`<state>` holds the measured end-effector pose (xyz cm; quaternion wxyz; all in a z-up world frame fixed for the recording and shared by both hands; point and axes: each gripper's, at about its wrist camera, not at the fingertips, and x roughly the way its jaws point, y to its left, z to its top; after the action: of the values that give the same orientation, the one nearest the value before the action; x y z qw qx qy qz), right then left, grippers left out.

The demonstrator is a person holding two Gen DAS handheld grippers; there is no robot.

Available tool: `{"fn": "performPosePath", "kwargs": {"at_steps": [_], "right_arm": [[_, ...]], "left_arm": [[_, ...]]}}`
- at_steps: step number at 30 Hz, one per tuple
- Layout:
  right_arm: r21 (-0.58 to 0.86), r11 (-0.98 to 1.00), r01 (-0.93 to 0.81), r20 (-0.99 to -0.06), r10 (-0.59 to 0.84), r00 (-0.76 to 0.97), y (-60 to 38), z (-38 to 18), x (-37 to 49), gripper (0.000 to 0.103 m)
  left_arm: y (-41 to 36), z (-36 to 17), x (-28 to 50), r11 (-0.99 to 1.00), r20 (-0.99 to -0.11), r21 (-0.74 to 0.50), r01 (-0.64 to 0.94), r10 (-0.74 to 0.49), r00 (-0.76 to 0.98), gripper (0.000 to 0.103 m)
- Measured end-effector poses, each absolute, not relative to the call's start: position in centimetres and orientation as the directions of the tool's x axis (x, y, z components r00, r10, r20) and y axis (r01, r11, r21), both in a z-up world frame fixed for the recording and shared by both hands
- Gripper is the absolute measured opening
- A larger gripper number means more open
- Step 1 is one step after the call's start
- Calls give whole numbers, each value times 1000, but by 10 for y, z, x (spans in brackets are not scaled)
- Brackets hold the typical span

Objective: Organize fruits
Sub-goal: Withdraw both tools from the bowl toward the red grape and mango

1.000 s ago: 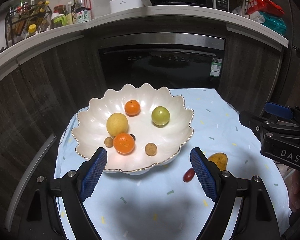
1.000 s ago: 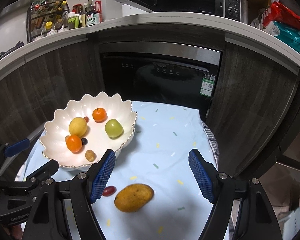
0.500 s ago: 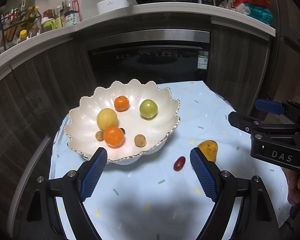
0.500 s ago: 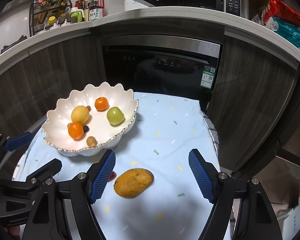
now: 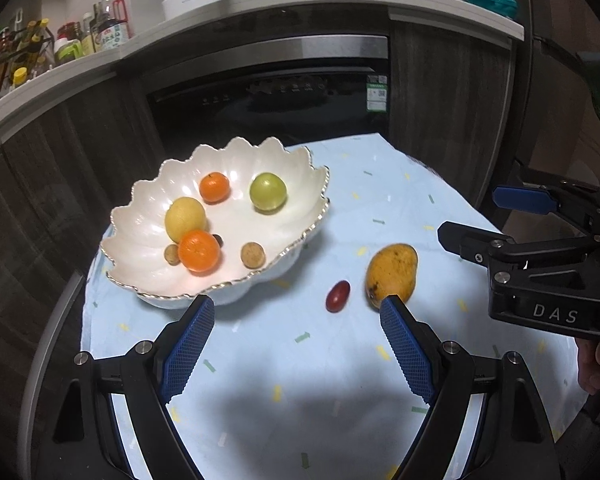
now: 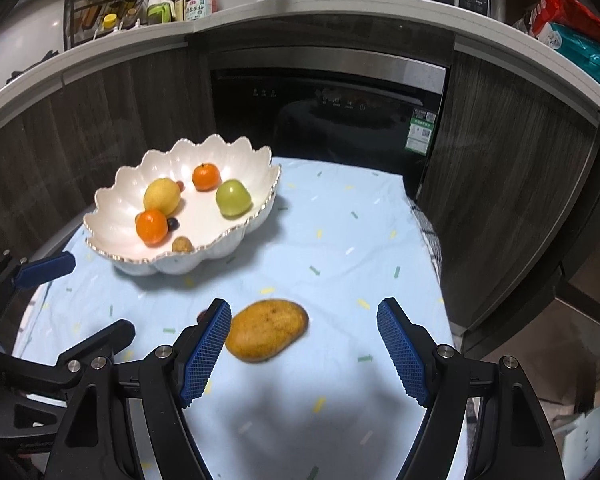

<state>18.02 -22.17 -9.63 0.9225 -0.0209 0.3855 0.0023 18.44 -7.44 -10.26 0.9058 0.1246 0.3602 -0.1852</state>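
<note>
A white scalloped bowl on the light blue cloth holds two oranges, a yellow lemon, a green fruit and small brown and dark fruits. A yellow mango and a red date lie on the cloth right of the bowl. My left gripper is open and empty, in front of the date. My right gripper is open and empty, with the mango just beyond its left finger. It shows at the right of the left wrist view.
The cloth covers a small table in front of a dark built-in oven and wood cabinets. A counter above carries bottles and a microwave. The cloth's right edge drops off.
Both grippers have pulled back and shifted right. The bowl has slid left and up in view, and the mango and date now lie nearer the fingers. Both stay open.
</note>
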Motion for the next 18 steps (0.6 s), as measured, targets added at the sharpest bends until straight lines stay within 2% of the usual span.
{"fn": "performPosePath", "kwargs": {"at_steps": [18], "right_arm": [[-46,993,-111,-749,39,662,-216,-127,184,76]], "left_arm": [[-84,-134,196,852,-722,109,512,-286,629,76]]}}
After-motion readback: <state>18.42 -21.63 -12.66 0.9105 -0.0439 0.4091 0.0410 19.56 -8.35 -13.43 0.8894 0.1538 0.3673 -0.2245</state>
